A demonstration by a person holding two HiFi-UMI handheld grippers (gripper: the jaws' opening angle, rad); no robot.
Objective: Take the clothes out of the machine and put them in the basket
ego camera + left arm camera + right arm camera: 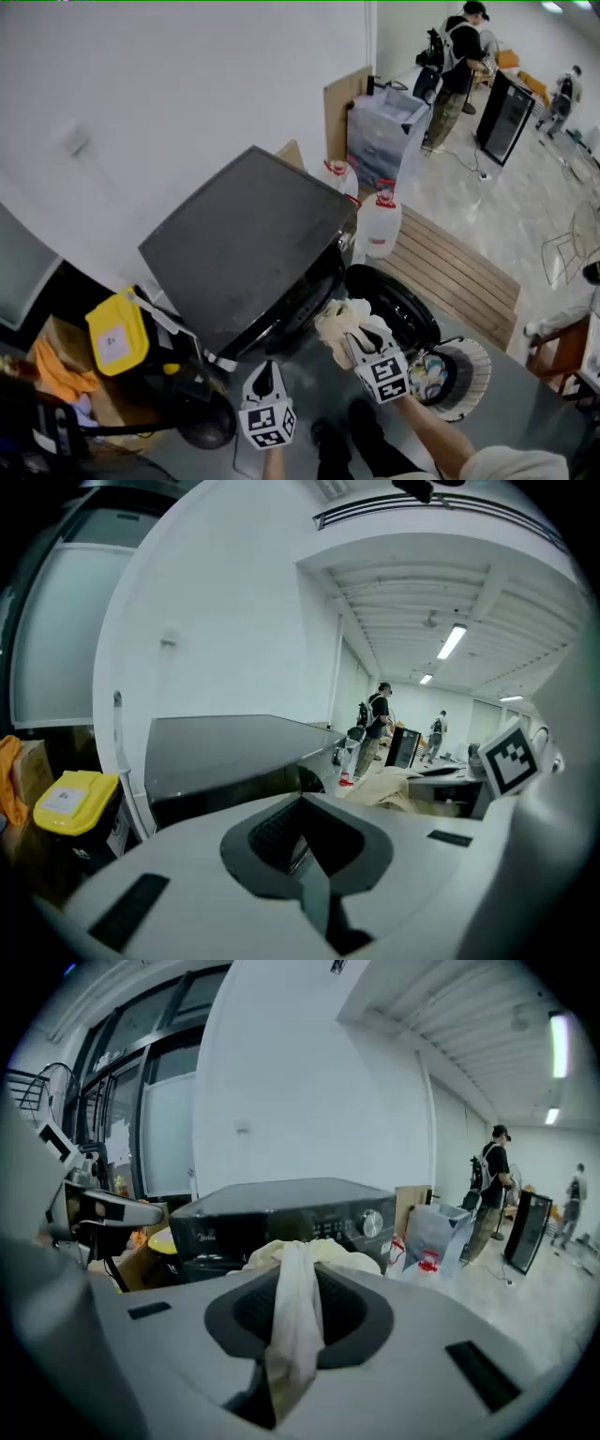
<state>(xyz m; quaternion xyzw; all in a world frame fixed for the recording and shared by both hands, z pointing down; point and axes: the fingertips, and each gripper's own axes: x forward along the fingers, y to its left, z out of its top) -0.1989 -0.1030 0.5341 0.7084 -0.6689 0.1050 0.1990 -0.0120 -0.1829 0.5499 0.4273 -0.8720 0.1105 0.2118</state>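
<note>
Right gripper (354, 339): fingers clenched on 1 cream cloth (339, 321). In the right gripper view a strip of it runs down between the fingers (349, 1309) and the rest bunches just beyond their tips. The cloth is clear of the machine (244, 244) and hangs in the air in front of its opening. The open door (398, 305) lies just beyond the fingers, to their right.

Left gripper (265, 375): fingers (272, 834) closed together with nothing between them, held low in front of the machine, left of the right gripper.

Basket (473, 361): near the right fingers, on their right, on the floor past the door. 1 patterned item (427, 373) already lies in it.

Progress, as judged:
- Part done: at least 1 piece is in the basket, and 1 more is out of the drum and in hand.
- Left: carry the cloth right and drop it over the basket rim.
- Drum interior is not visible in any view, so I cannot say how many pieces remain.
</note>
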